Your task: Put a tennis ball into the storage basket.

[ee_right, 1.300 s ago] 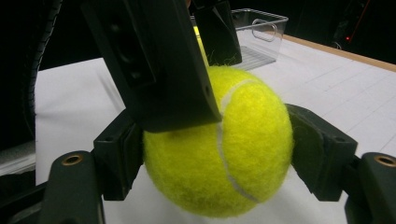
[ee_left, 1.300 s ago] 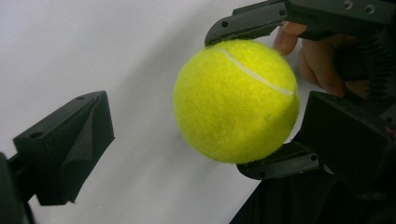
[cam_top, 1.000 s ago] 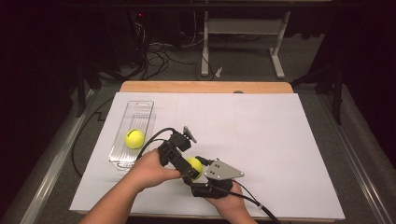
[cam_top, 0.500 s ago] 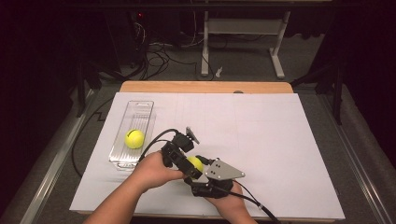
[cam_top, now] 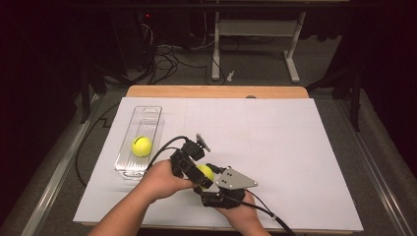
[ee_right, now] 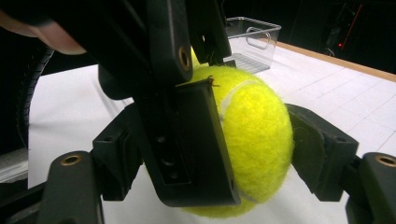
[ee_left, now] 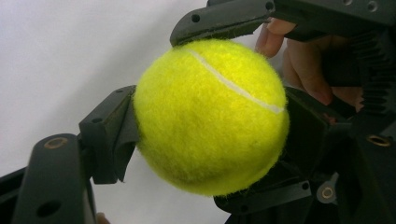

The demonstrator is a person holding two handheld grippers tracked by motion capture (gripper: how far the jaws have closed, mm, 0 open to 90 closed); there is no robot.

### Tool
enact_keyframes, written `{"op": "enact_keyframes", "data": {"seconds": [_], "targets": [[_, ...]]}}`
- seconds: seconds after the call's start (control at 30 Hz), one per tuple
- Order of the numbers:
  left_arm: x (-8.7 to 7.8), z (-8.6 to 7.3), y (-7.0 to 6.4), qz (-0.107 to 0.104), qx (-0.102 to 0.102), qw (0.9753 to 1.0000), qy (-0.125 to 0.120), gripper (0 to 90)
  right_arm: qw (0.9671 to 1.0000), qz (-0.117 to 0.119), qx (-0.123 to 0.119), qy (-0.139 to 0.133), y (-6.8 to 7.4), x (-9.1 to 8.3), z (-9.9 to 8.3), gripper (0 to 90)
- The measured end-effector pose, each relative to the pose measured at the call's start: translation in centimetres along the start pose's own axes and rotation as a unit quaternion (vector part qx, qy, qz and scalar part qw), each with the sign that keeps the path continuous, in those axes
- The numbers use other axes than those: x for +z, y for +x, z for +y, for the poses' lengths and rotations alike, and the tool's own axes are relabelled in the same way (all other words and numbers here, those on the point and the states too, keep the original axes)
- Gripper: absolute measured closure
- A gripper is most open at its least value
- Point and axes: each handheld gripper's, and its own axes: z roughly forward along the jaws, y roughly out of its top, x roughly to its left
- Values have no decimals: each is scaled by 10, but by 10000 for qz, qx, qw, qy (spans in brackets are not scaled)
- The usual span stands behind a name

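High view: both grippers meet at near table edge, one ball [cam_top: 206, 172] between them. Left gripper [ee_left: 205, 123] jaws clamp ball. Right gripper [ee_right: 219, 154] jaws clamp same ball. Second ball [cam_top: 141, 146] in tray [cam_top: 147, 118], far left.

Two grippers meeting on one ball at the near edge of the table [cam_top: 314, 147].

We are seeing the left gripper [cam_top: 200, 178] and right gripper [cam_top: 209, 183] closing from opposite sides on a tennis ball [cam_top: 205, 172], near the front, left of centre. Behind and to their left, a clear tray [cam_top: 147, 118] is lying lengthwise, holding a second ball [cam_top: 141, 146] toward its near end.
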Motion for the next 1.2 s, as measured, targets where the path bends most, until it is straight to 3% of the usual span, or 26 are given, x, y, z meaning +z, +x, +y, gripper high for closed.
{"op": "enact_keyframes", "data": {"seconds": [0.17,0.7,1.2], "targets": [[-1,1,-1,37,11,10000,12,266,10000,-24,-71,-57,0,0,0,247],[-8,-3,5,230,-26,9997,31,266,10000,-86,22,15,-1,4,-4,4],[-14,-9,12,288,-114,9995,-29,266,9999,-162,8,-9,-4,0,-6,1]]}}
